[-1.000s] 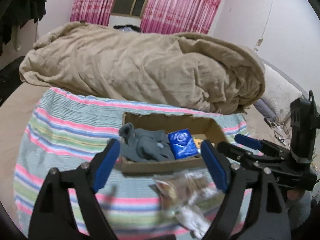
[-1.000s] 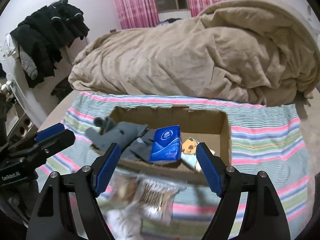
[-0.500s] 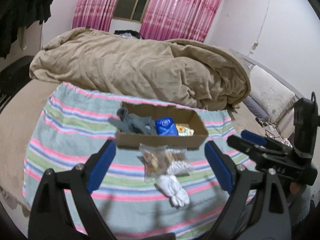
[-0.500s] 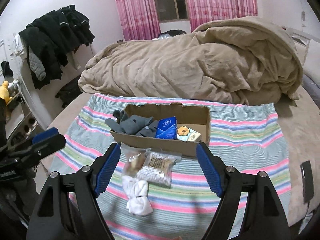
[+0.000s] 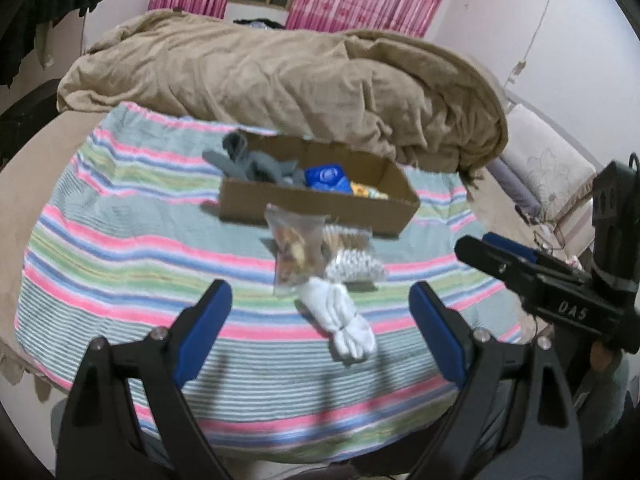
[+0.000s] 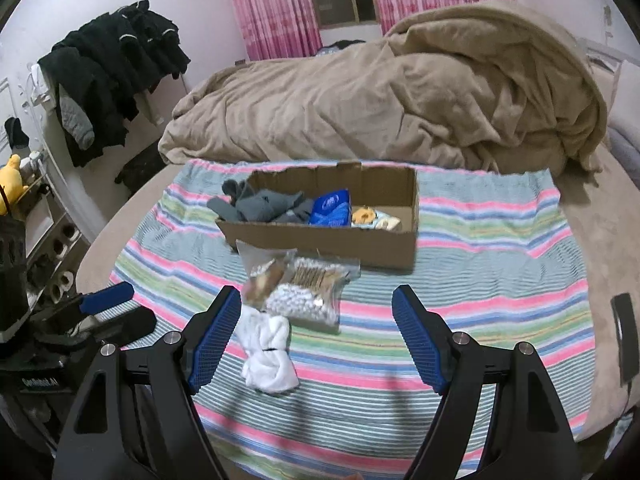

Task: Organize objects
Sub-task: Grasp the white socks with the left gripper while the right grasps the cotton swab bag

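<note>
A cardboard box [image 5: 304, 212] [image 6: 320, 240] sits on a striped cloth [image 5: 120, 248] [image 6: 480, 280] on the bed. It holds grey socks [image 5: 256, 164] [image 6: 264, 204], a blue tissue pack [image 5: 326, 176] [image 6: 332, 208] and a small yellow item [image 6: 366, 214]. In front of the box lie two clear plastic bags [image 5: 296, 252] [image 6: 304, 292] and a white sock bundle [image 5: 340, 320] [image 6: 268, 352]. My left gripper [image 5: 320, 336] and right gripper [image 6: 316, 336] are both open and empty, held back above the cloth's near edge.
A crumpled tan duvet [image 5: 280, 76] [image 6: 400, 96] fills the bed behind the box. Dark clothes [image 6: 108, 72] hang at the left wall. A pillow [image 5: 548, 176] lies at the right. A black phone [image 6: 624, 336] lies on the bed's right edge.
Both grippers have pulled back and up from the box, so the box, bags and white socks now look farther away. Both jaws stay open.
</note>
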Demonstrator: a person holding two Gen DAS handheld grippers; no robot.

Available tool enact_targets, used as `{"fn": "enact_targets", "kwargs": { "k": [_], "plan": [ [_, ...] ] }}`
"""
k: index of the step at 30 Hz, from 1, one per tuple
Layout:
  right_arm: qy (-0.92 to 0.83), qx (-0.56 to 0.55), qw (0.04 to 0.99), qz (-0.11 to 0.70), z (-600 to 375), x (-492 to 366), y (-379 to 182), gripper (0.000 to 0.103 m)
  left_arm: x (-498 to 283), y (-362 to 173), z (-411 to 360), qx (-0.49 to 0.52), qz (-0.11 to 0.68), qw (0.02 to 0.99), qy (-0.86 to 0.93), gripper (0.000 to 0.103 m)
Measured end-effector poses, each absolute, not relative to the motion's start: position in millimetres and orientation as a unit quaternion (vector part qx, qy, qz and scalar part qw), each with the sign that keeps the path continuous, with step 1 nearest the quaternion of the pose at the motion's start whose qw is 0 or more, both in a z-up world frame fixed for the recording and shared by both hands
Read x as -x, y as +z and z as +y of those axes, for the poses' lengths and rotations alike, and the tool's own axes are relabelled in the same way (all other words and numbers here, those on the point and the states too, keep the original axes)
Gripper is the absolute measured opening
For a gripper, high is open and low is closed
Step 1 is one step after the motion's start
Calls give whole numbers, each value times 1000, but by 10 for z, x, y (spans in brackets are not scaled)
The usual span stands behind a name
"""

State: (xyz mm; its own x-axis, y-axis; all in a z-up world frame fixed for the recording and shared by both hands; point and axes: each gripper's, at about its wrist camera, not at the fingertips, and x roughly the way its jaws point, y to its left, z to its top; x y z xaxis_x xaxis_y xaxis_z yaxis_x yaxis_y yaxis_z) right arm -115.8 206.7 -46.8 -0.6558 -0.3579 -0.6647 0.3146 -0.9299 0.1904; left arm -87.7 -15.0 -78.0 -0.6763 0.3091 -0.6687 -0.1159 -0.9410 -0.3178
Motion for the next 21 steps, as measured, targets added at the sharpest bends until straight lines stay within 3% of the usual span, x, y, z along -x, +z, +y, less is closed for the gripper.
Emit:
{"fn": "enact_targets", "kwargs": {
  "k": [12,16,21],
  "plan": [
    [-898,-394,190,-39,2147,1419,-788,81,1168,-1364,179,434,-107,129,885,90],
    [-893,-403,193,-44,2138,1562,-901,81,1318,-1621,285,459,-105,133,872,76],
    [-885,-415,206,-47,2035,1753,-1037,81,1381,-1743,348,455,-97,133,875,73]
  ]
}}
